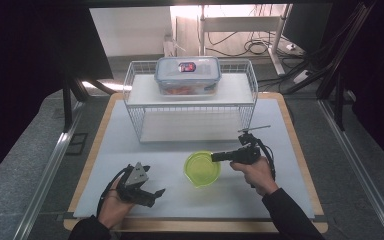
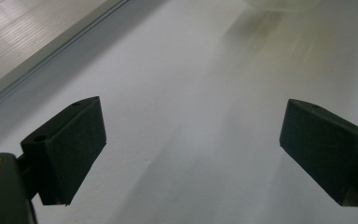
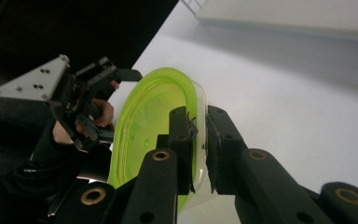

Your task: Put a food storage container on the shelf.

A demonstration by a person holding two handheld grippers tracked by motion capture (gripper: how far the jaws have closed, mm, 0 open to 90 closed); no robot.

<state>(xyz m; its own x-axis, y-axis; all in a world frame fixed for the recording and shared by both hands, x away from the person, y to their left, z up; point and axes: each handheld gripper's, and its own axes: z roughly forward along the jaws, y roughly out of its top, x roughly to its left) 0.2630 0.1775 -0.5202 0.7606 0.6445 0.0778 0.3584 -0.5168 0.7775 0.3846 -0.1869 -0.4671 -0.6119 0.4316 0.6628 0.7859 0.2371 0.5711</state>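
Note:
A translucent green bowl [image 1: 202, 169] sits on the white mat a little in front of the wire rack. My right gripper [image 1: 214, 157] reaches in from the right and is shut on the bowl's right rim. The right gripper view has the gripper [image 3: 200, 135] with its two jaws pinching the thin rim of the bowl [image 3: 154, 121], one pad inside and one outside. My left gripper [image 1: 154, 180] rests low at the front left, a hand's width left of the bowl, open and holding nothing. In its own view the gripper [image 2: 191, 149] has its jaws wide apart over bare mat.
A white wire rack [image 1: 135, 120] stands at the back of the mat, with a clear lidded food container [image 1: 187, 75] on its top shelf. The white mat [image 1: 260, 195] lies on a wooden board. Dark frame posts and cables are off the table's sides.

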